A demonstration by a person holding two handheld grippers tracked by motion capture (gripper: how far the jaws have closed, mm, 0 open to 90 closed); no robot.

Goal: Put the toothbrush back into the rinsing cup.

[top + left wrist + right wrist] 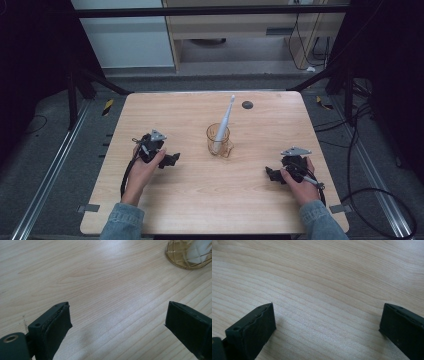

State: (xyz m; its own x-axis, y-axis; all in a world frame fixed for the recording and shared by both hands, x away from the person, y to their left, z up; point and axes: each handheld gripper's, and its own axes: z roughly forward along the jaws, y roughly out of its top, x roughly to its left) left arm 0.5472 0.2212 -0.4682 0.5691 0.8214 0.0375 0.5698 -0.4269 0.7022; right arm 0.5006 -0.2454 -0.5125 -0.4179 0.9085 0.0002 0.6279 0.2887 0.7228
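A white electric toothbrush [223,122] stands tilted in an amber glass cup [218,140] near the middle of the wooden table [200,200]. My left gripper [171,160] rests low on the table to the cup's left, open, with bare wood between its jaws. The cup's base [187,255] appears at the top right of the left gripper view, with the brush handle [200,251] inside it. My right gripper [271,174] rests at the right front of the table, open, over bare wood [324,302].
A small dark round disc [247,104] lies near the table's far edge. Metal rails and cables run along the floor on both sides. A cabinet stands behind the table.
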